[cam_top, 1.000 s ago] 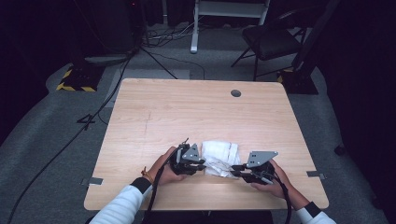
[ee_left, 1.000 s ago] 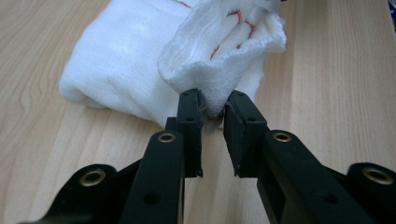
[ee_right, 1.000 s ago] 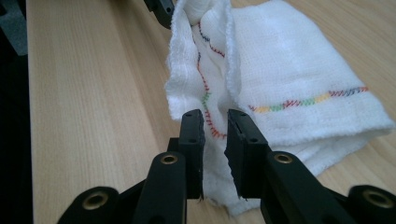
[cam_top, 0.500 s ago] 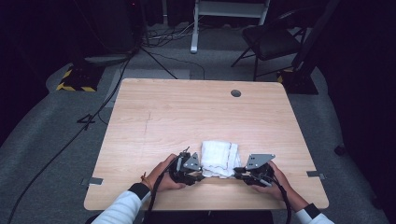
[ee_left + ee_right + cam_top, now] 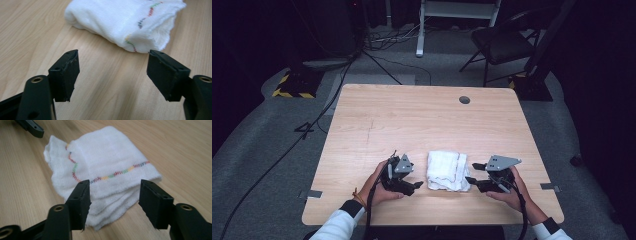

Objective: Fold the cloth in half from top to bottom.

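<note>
Both grippers had drawn back from the cloth since the earlier frames, where they sat against its sides; now each stood just clear of it. On the left of the high view, the left gripper [image 5: 416, 185] lay low over the table [image 5: 412, 120] in the person's left hand [image 5: 379, 185], its tip pointing toward the cloth with a strip of bare wood between them. In the left gripper view its jaws stood wide apart with nothing between them, and the cloth's frayed edge lay just beyond their tips. The folded white cloth [image 5: 447, 171] lay flat near the front edge of the table, between the two grippers; a line of coloured stitching ran across its top layer. To its right, the right gripper [image 5: 470, 180] was held in the right hand [image 5: 512, 192], tip close to the cloth's right edge. In the right gripper view its jaws were also wide, empty, and framed the cloth's near corner without touching it.
</note>
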`<state>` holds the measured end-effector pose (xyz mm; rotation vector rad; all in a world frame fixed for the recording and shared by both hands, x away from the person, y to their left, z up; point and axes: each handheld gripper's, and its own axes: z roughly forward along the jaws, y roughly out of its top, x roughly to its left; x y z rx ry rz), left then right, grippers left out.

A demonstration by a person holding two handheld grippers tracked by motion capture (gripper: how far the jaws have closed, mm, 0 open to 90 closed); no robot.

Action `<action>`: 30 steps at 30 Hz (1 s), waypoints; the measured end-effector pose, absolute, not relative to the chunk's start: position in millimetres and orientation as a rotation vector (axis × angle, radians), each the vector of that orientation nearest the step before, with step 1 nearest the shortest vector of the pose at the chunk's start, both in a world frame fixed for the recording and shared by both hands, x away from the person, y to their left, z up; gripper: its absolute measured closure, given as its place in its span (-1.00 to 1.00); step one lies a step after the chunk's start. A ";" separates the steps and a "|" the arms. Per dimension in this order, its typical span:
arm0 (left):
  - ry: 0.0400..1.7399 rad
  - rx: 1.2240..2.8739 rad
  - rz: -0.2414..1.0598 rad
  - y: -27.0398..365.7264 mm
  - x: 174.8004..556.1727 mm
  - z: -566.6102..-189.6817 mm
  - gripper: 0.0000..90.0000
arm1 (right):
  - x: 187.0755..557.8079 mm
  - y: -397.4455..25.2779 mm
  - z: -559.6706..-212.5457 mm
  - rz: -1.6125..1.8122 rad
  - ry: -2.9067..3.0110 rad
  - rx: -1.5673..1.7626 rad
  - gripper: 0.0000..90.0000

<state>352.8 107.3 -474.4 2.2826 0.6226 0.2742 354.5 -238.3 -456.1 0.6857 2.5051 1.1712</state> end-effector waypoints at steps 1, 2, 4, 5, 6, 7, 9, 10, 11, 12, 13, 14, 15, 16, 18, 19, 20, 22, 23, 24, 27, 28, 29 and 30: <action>0.630 2.286 0.287 108.8 351.7 -474.6 -0.47 | 355.1 -235.5 -455.3 1.166 2.497 0.680 -0.19; 0.630 2.289 0.288 110.8 350.3 -474.9 -0.49 | 355.4 -232.0 -455.0 1.172 2.497 0.674 -0.21; 0.640 2.303 0.295 115.9 346.9 -476.8 -0.55 | 354.8 -222.5 -456.8 1.173 2.515 0.639 -0.24; 0.648 2.309 0.302 118.3 345.6 -477.7 -0.56 | 354.9 -216.9 -458.8 1.160 2.523 0.630 -0.26; 0.657 2.317 0.309 121.8 344.1 -478.9 -0.56 | 355.1 -213.0 -460.6 1.158 2.530 0.623 -0.26; 0.668 2.321 0.307 127.0 343.0 -480.8 -0.57 | 355.5 -207.9 -462.9 1.167 2.542 0.617 -0.26; 0.693 2.325 0.305 135.7 341.4 -483.7 -0.57 | 356.4 -197.4 -468.4 1.145 2.569 0.599 -0.26; 0.703 2.330 0.305 140.4 341.3 -485.1 -0.58 | 357.1 -192.1 -472.1 1.130 2.580 0.591 -0.23; 0.716 2.332 0.304 143.6 340.9 -486.2 -0.58 | 357.8 -188.5 -475.6 1.128 2.595 0.590 -0.21; 0.725 2.339 0.315 148.9 340.7 -487.6 -0.58 | 358.2 -185.9 -478.2 1.109 2.601 0.591 -0.21; 0.730 2.342 0.315 152.0 340.4 -488.5 -0.58 | 358.6 -182.7 -482.5 1.075 2.617 0.583 -0.21; 0.736 2.344 0.317 156.3 340.2 -489.6 -0.58 | 359.1 -181.7 -484.7 1.063 2.623 0.582 -0.21; 0.753 2.342 0.315 161.4 340.0 -491.0 -0.58 | 360.3 -181.2 -487.0 1.064 2.629 0.592 -0.22; 0.760 2.346 0.316 164.5 340.3 -491.6 -0.58 | 362.0 -181.7 -488.2 1.074 2.632 0.610 -0.22; 0.791 2.349 0.322 172.9 340.8 -492.9 -0.58 | 364.5 -182.4 -489.4 1.072 2.642 0.623 -0.24; 0.796 2.349 0.329 175.5 341.0 -493.4 -0.58 | 367.1 -182.8 -490.6 1.080 2.653 0.640 -0.24; 0.806 2.349 0.326 180.2 341.0 -494.0 -0.58 | 368.4 -182.6 -490.9 1.083 2.653 0.649 -0.24; 0.822 2.344 0.312 186.4 341.7 -495.2 -0.60 | 372.1 -181.9 -490.4 1.073 2.666 0.639 -0.24; 0.836 2.329 0.311 190.1 341.7 -496.1 -0.61 | 373.4 -182.0 -490.4 1.072 2.670 0.644 -0.23; 0.844 2.326 0.312 193.1 342.0 -496.4 -0.61 | 375.9 -182.5 -490.6 1.072 2.659 0.657 -0.23; 0.862 2.302 0.296 201.3 343.2 -498.3 -0.62 | 383.7 -184.5 -491.3 1.076 2.646 0.670 -0.23; 0.860 2.296 0.303 204.6 343.3 -498.9 -0.62 | 387.3 -185.1 -491.2 1.072 2.642 0.670 -0.23; 0.861 2.287 0.302 207.3 343.5 -499.8 -0.62 | 391.0 -185.3 -490.9 1.068 2.642 0.673 -0.23; 0.862 2.278 0.308 209.9 343.7 -500.5 -0.62 | 394.3 -185.2 -490.6 1.063 2.642 0.680 -0.23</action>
